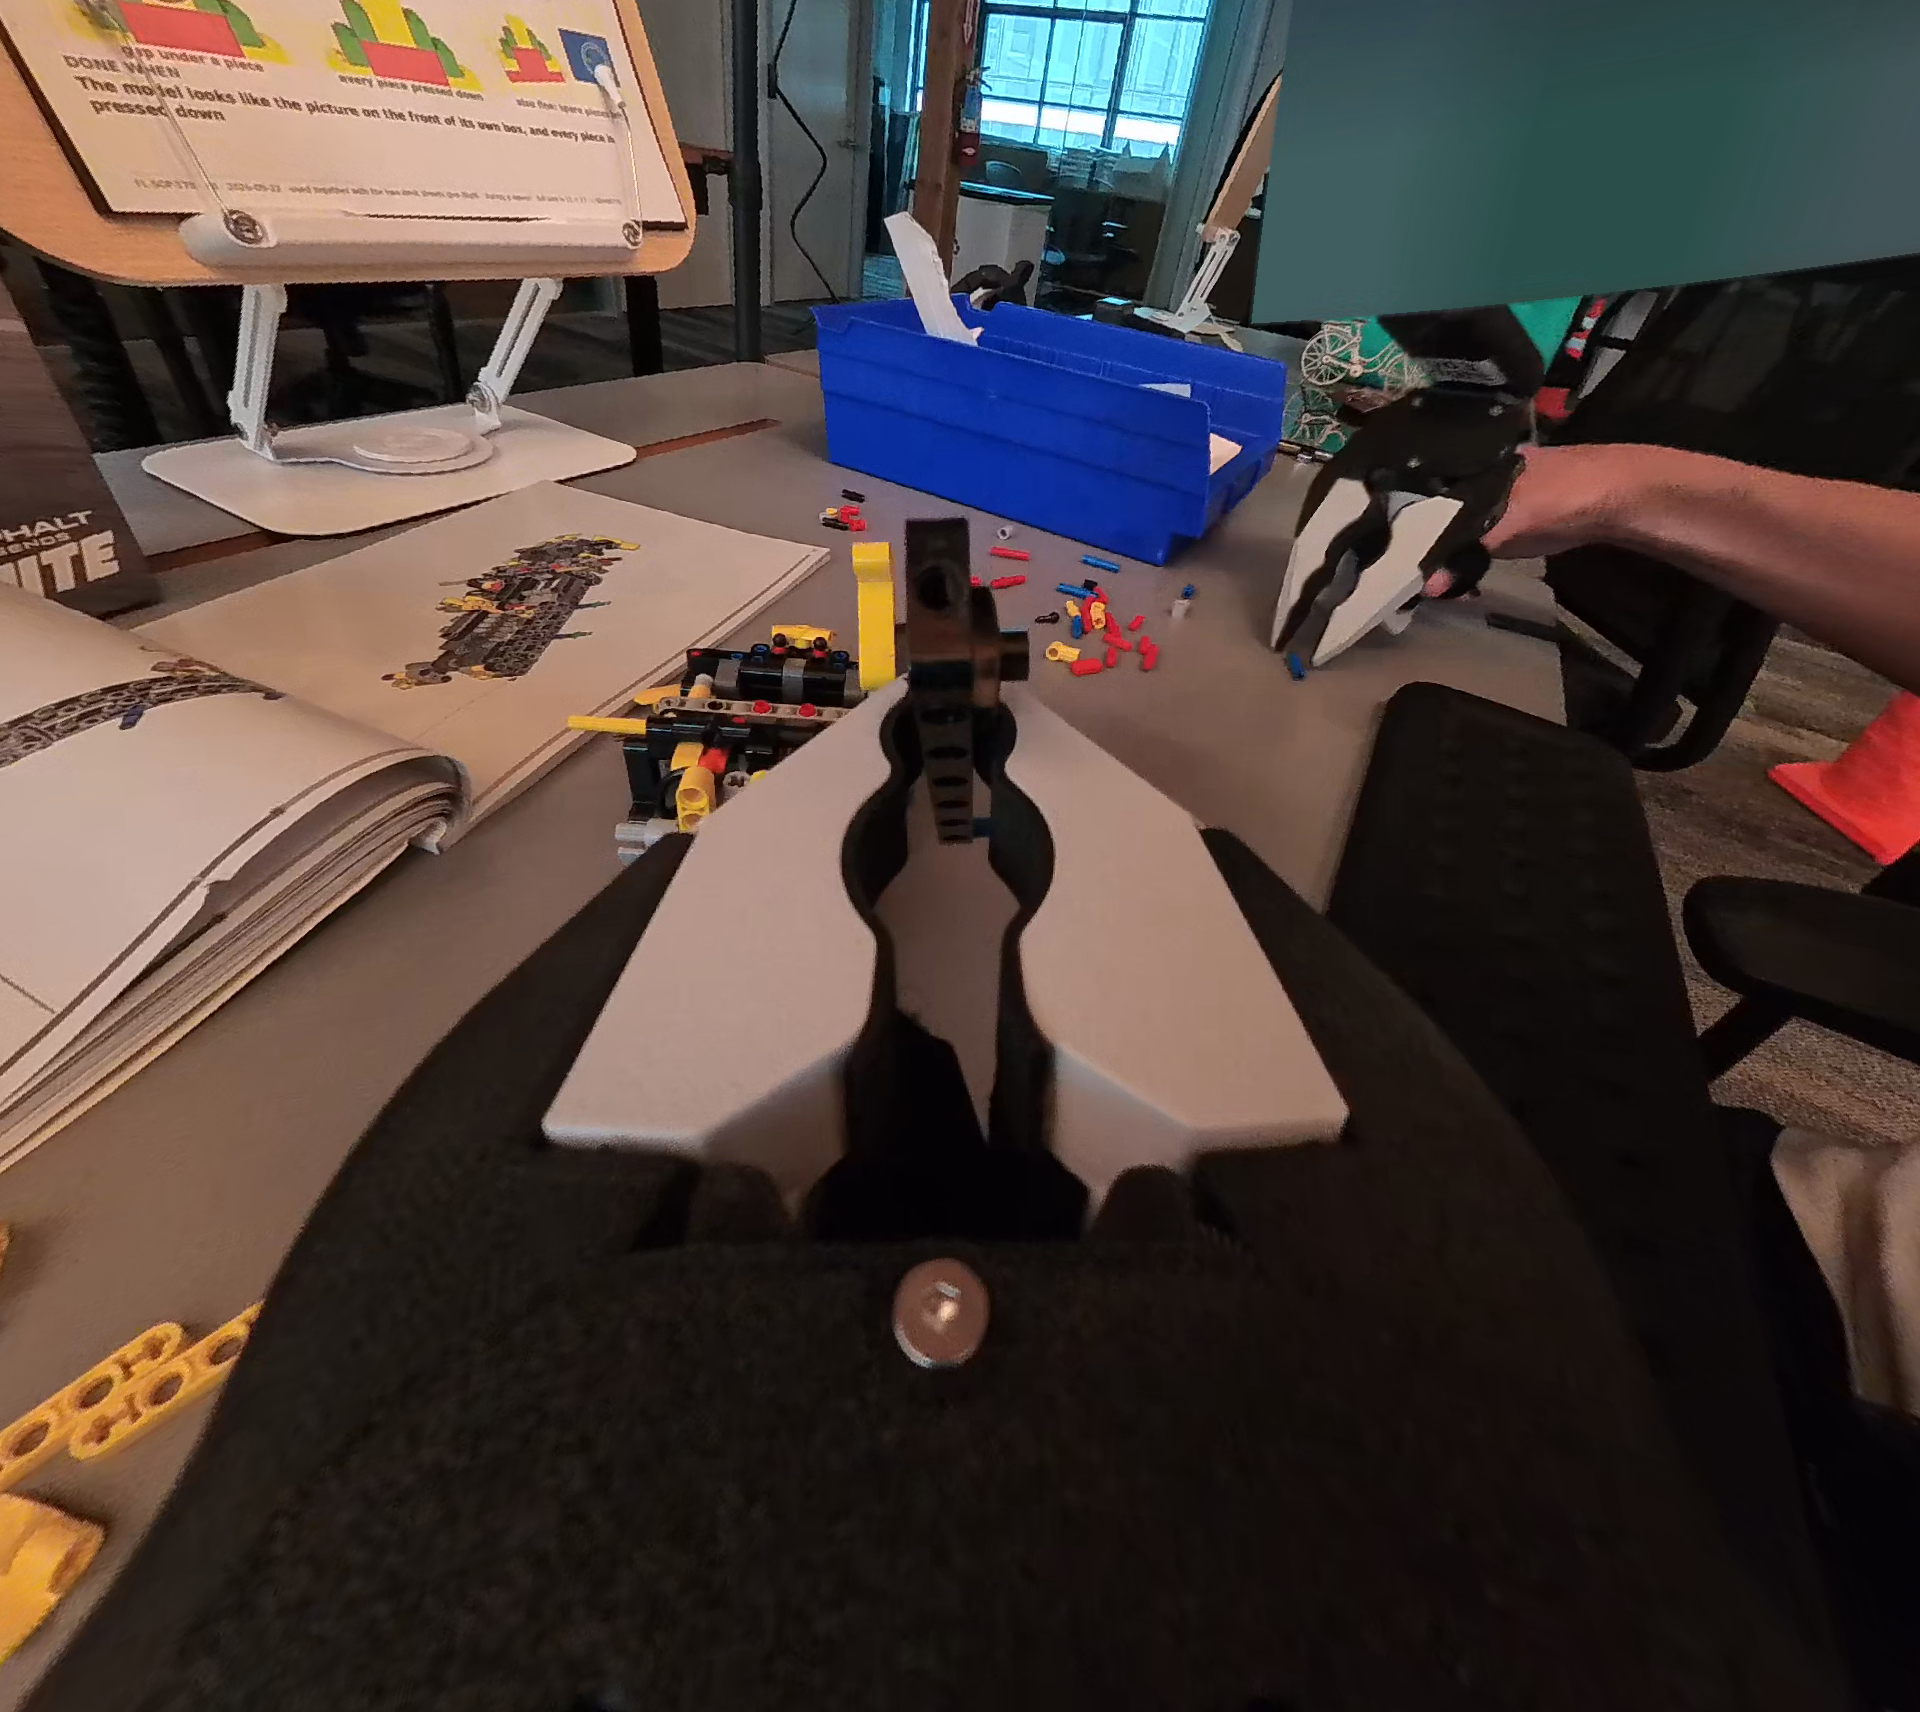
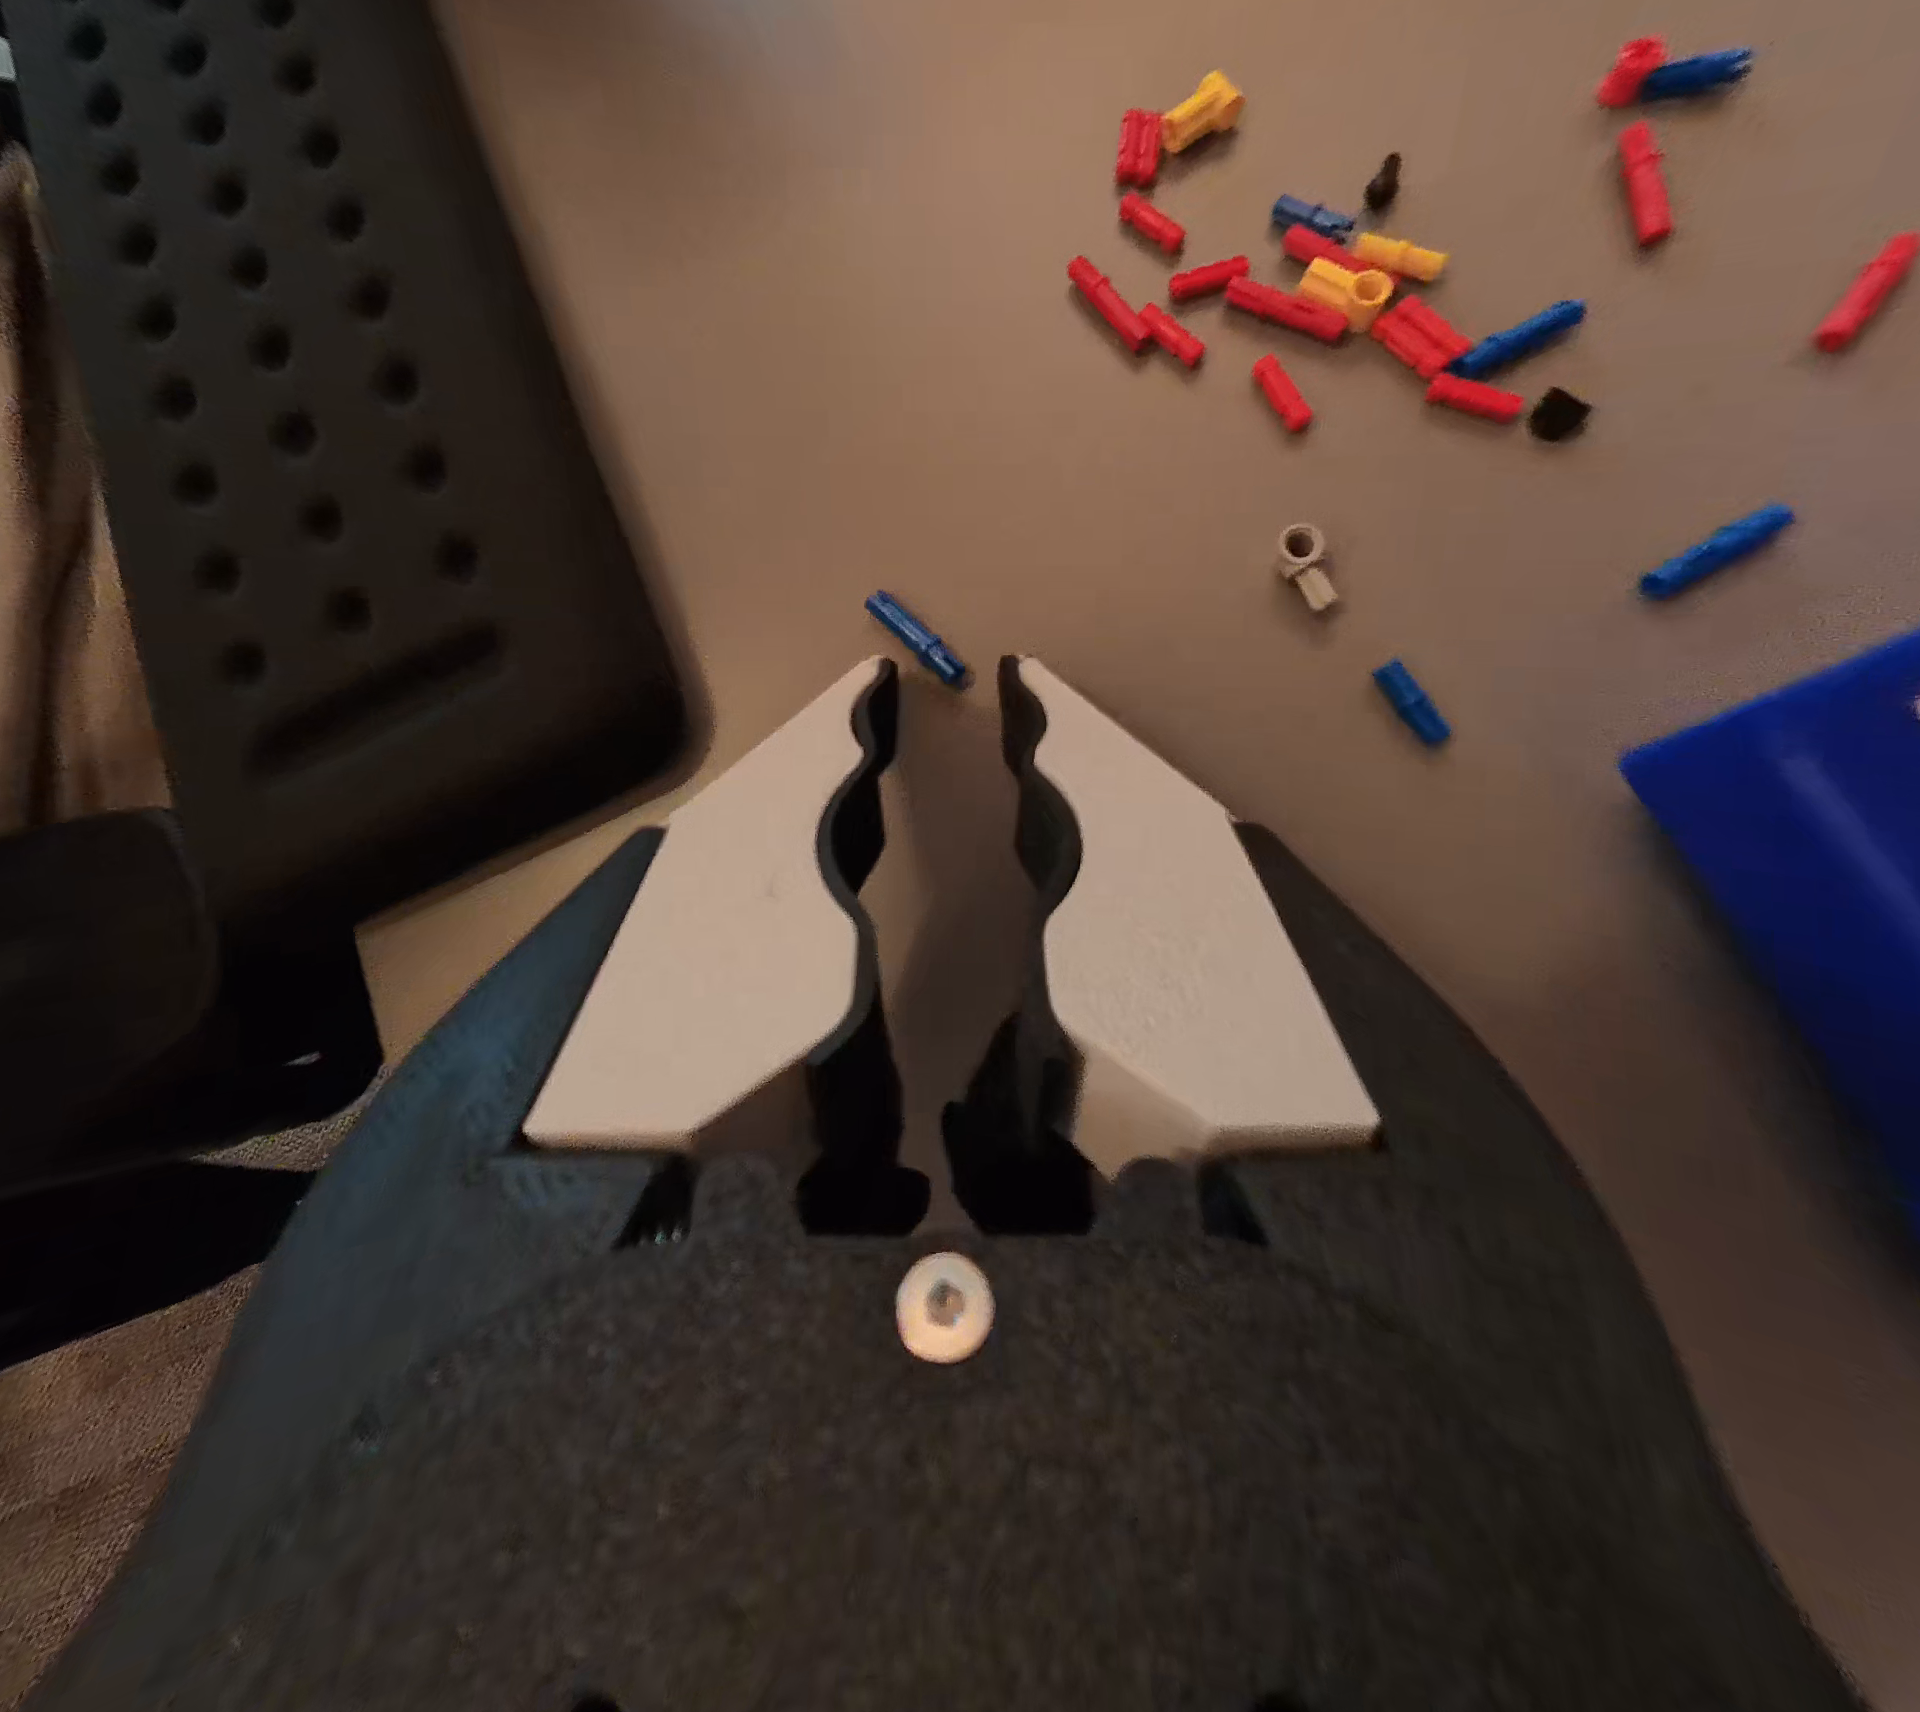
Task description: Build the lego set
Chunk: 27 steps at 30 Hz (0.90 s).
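The left gripper is clamped on a black holed piece, held upright above the table. Just beyond sits the half-built black and yellow model, beside an open booklet of printed diagrams. The right gripper stands narrowly parted, its tips at a blue pin, seemingly not gripping it. Farther off lie scattered pins, a blue bin, and a lettered sheet on a stand.

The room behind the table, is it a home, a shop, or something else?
Probably an office or workshop set up for recording. Big gridded windows and desks lie behind the grey table; an instruction sheet on a stand, a blue parts bin and an office chair surround it.
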### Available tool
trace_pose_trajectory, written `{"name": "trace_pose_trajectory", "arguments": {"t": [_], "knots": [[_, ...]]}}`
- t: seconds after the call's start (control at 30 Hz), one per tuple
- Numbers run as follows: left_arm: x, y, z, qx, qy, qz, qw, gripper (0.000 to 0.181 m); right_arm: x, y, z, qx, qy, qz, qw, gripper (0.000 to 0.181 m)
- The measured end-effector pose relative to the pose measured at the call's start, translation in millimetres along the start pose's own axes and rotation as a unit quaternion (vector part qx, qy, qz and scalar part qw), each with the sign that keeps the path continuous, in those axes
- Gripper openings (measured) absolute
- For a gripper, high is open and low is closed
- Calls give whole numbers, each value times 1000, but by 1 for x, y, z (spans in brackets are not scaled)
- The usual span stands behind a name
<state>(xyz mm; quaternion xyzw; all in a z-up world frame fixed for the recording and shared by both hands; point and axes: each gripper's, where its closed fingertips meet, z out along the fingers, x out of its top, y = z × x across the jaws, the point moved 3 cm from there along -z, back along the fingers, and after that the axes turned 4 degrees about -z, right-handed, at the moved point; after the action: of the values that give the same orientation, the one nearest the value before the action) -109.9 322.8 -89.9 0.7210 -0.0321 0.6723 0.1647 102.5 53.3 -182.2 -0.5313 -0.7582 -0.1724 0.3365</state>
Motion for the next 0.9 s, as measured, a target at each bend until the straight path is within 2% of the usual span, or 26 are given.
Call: {"name": "trace_pose_trajectory", "arguments": {"t": [0.13, 0.27, 0.37, 0.43, 0.5, 0.67, 0.9], "knots": [[-1, 0, 0, 0, -2, 1, 1000, 9, 4, -3, 7, 11, 20, -7, 1000, 6], [0, 1, 0, -3, -1, 0, 1000, 9, 4, -6, 6, -5, 15, -16, 1000, 5], [0, 2, 0, -6, 0, -1, 1000, 9, 3, -6, 1, -29, -56, -14, 998, 5], [0, 2, 0, -7, 0, -1, 1000, 9, 4, -4, -8, -50, -144, -3, 988, 4], [0, 2, 0, -7, 1, 0, 1000, 9, 6, -1, -21, -77, -241, -4, 967, 4], [0, 3, 0, -9, 1, 1, 1000, 9, -3, 7, -45, -110, -470, 1, 876, 4], [0, 4, -1, -8, 1, 3, 1000, 9, -23, 16, -47, -98, -612, 10, 785, 5]]}}
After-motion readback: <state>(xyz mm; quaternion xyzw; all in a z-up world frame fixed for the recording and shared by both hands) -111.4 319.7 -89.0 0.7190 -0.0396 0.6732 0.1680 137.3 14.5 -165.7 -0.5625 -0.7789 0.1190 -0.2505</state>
